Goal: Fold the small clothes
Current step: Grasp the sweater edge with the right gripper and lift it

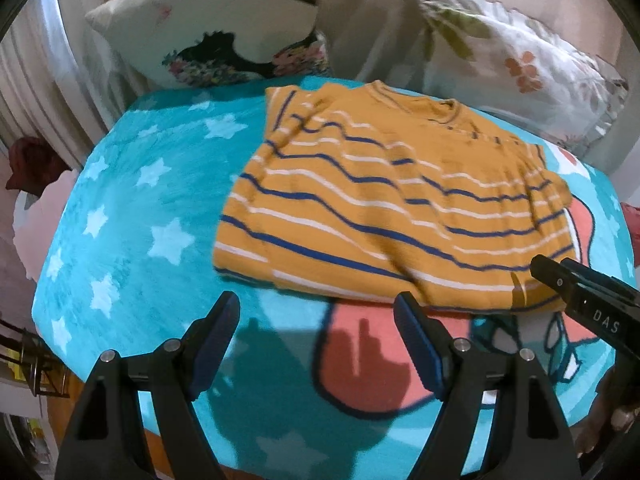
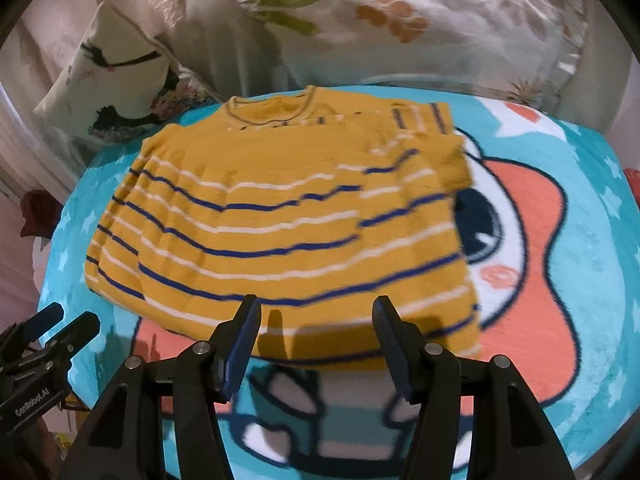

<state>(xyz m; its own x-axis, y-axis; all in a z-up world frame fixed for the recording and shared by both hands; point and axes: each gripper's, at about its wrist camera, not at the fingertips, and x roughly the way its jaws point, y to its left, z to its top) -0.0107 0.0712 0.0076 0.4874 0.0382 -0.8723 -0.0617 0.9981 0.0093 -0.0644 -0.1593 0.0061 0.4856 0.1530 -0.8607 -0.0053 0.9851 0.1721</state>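
Right now a mustard-yellow striped shirt (image 2: 280,216) lies on a turquoise blanket (image 1: 132,208) printed with white stars and a large cartoon figure in coral and white. The shirt carries thin navy and white stripes across its body, and its round neckline points away from both cameras, toward the pillows. Its sides appear folded in over the body, so it forms a rough rectangle, somewhat rumpled, with one striped sleeve end showing near the collar in the right wrist view.

The left tool (image 1: 318,320) hovers over the blanket just short of the shirt's near hem; its two blue-padded fingers (image 1: 218,344) stand wide apart with nothing between them. From the right wrist view this same tool enters at the lower left, apart from the cloth.

The right tool (image 2: 316,320) is likewise spread open and empty, its fingertips over the near hem of the shirt, casting a shadow onto the fabric. Whether the pads touch the cloth cannot be told. In the left wrist view it reaches in from the right edge, close to the shirt's near corner.

Behind the blanket a floral pillow (image 2: 420,28) and a white cushion with a dark pattern (image 1: 224,28) lean against a pale backdrop.
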